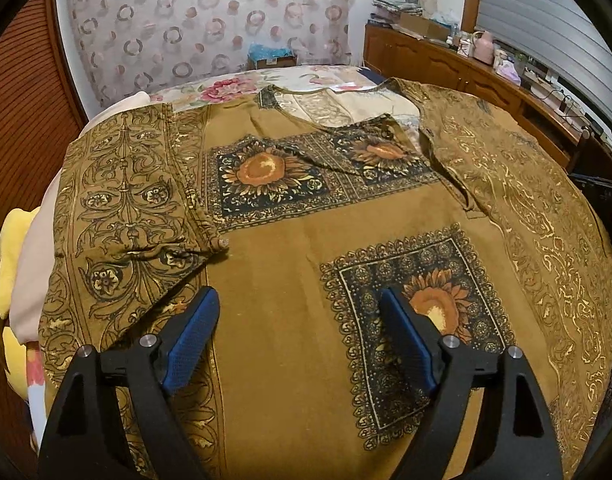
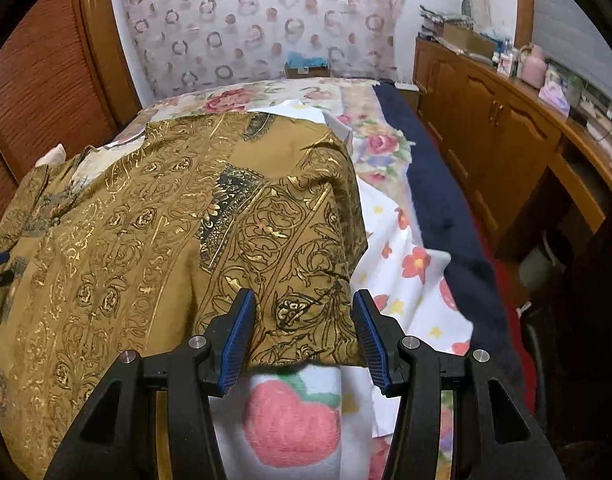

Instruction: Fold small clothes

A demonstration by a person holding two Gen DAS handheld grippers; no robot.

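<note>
An ochre shirt (image 1: 306, 240) with sunflower panels lies spread front-up on the bed. Its left sleeve (image 1: 133, 200) is folded inward over the body, and its right sleeve (image 1: 526, 208) lies out to the right. My left gripper (image 1: 297, 296) hovers over the lower body of the shirt, open, with only flat cloth under its blue pads (image 1: 193, 332). In the right wrist view the shirt's patterned side (image 2: 185, 220) drapes over the bedding. My right gripper (image 2: 303, 296) stands open at the hem corner (image 2: 306, 332), which lies flat and unpinched between its jaws.
A floral sheet (image 2: 386, 148) and a white blanket with a red fruit print (image 2: 289, 420) cover the bed. A wooden cabinet (image 2: 506, 152) with clutter on top runs along the right. A slatted wooden door (image 1: 21, 120) stands on the left, and a yellow cushion (image 1: 9, 248) lies beside the bed.
</note>
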